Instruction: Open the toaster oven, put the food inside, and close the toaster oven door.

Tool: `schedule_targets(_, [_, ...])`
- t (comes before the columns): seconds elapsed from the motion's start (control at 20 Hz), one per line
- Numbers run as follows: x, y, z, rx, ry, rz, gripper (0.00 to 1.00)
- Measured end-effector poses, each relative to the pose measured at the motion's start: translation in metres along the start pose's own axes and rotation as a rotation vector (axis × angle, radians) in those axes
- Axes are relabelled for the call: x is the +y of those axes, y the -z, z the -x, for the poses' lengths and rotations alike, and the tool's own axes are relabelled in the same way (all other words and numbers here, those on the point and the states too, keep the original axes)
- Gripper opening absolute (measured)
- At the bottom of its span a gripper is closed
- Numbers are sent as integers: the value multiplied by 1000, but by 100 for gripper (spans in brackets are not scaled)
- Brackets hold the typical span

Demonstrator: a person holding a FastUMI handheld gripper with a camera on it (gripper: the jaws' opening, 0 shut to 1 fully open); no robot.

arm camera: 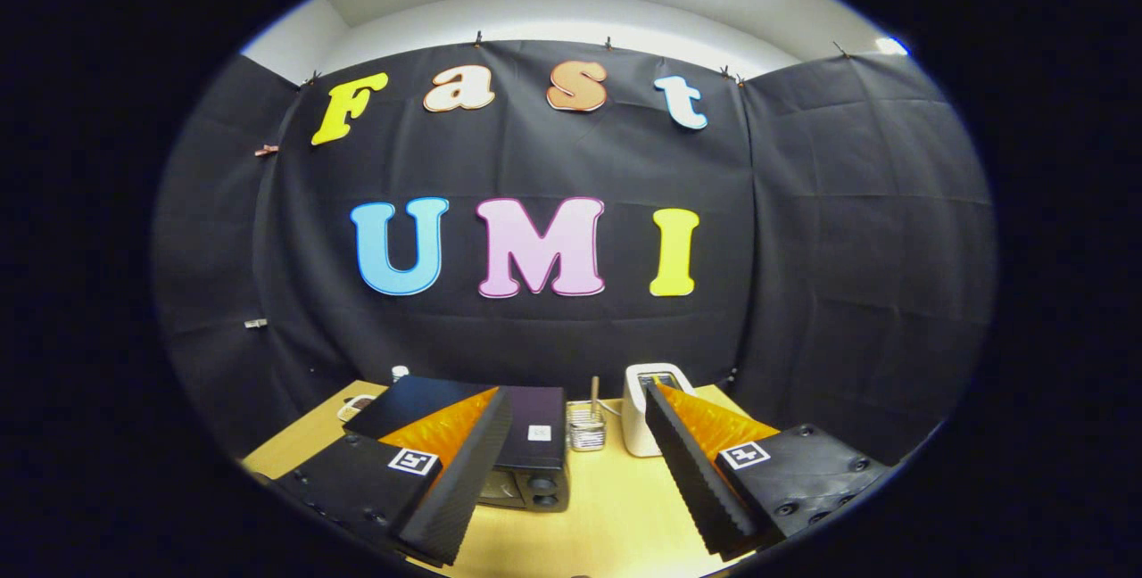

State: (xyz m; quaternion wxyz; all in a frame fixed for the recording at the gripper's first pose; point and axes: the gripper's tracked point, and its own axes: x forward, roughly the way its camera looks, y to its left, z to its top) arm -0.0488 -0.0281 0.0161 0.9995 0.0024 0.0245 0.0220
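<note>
A black toaster oven (pixel 526 444) stands on the wooden table (pixel 607 516), partly hidden behind my left finger; two knobs show on its front right panel. Its door is hidden by that finger. My gripper (pixel 575 471) is held above the table's near side, open wide, with nothing between its fingers. The oven lies just ahead of the left finger (pixel 446 489). I cannot make out the food from here.
A small wire basket (pixel 586 428) with a stick standing in it sits right of the oven. A white boxy appliance (pixel 647 408) stands beyond the right finger. A white cable and a small bottle (pixel 400 373) lie at the table's far left.
</note>
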Motion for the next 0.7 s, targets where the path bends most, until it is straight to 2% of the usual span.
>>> schedule_targets(0.25, [-19, 22, 25, 37, 43, -84, 98])
schedule_targets(0.7, [-15, 21, 19, 48, 30, -71, 98])
